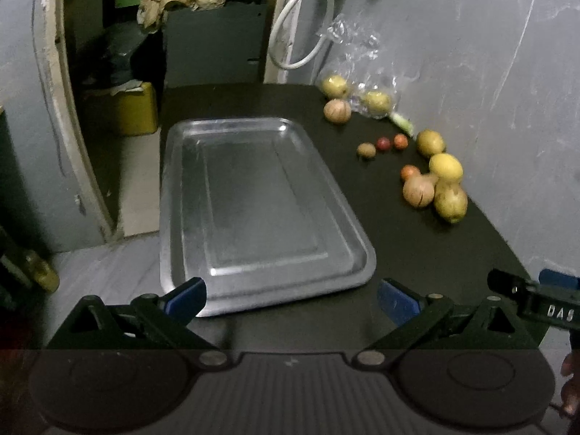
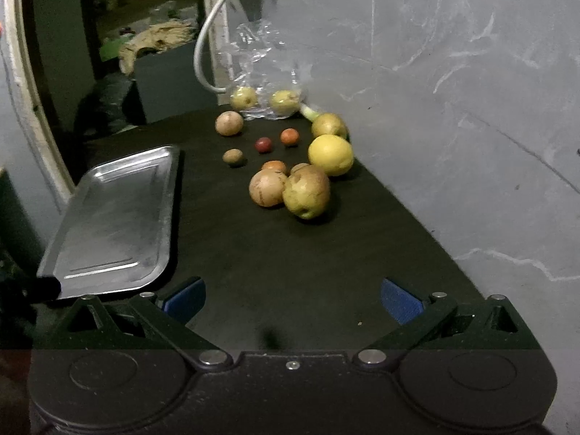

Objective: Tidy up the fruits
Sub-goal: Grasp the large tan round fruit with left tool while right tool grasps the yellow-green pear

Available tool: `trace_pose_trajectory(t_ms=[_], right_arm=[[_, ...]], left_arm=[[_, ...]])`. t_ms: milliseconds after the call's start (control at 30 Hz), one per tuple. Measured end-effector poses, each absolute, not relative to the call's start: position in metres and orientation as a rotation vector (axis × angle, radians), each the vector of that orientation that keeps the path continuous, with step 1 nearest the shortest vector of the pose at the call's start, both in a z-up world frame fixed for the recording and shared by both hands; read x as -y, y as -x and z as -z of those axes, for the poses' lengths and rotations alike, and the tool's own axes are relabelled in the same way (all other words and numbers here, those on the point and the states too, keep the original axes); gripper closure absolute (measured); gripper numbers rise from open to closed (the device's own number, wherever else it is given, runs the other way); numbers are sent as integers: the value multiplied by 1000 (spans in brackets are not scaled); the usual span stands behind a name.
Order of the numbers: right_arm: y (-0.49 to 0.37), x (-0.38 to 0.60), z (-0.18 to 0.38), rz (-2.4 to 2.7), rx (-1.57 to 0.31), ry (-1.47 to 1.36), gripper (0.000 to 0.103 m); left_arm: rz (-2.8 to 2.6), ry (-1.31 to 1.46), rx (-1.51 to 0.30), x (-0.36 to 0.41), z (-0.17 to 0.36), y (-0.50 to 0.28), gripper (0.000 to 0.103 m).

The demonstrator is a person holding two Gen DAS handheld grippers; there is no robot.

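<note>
A bare steel tray [image 1: 253,195] lies on the black table, seen again in the right wrist view as the tray [image 2: 116,217] at left. Several fruits sit along the wall side: a yellow lemon [image 2: 330,154], a greenish pear [image 2: 307,192], a tan round fruit [image 2: 267,188], small red fruits [image 2: 263,144] and another tan fruit [image 2: 229,123]. My left gripper [image 1: 291,299] is open over the tray's near edge, holding nothing. My right gripper [image 2: 293,297] is open above bare table, short of the fruit cluster. The right gripper's tip [image 1: 522,290] shows in the left wrist view.
A clear plastic bag [image 2: 268,83] with two yellow-green fruits leans on the grey wall [image 2: 453,90] at the table's far end. A white cable [image 1: 290,36] hangs there. The table edge drops to the floor left of the tray, near a yellow canister [image 1: 136,108].
</note>
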State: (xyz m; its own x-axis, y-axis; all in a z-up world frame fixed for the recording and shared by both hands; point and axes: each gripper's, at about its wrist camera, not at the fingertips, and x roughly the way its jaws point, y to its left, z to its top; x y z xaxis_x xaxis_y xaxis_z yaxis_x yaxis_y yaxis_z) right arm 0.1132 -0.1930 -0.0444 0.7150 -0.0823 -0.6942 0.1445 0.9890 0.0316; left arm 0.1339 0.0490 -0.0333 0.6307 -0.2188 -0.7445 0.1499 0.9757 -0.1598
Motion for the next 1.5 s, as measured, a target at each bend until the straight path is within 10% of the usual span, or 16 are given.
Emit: trace_pose_trajectory(t_ms=[1500], right_arm=[[-245,220,75,6,-839,228,2]], left_arm=[[406,30,-1002,89,55,-306,1]])
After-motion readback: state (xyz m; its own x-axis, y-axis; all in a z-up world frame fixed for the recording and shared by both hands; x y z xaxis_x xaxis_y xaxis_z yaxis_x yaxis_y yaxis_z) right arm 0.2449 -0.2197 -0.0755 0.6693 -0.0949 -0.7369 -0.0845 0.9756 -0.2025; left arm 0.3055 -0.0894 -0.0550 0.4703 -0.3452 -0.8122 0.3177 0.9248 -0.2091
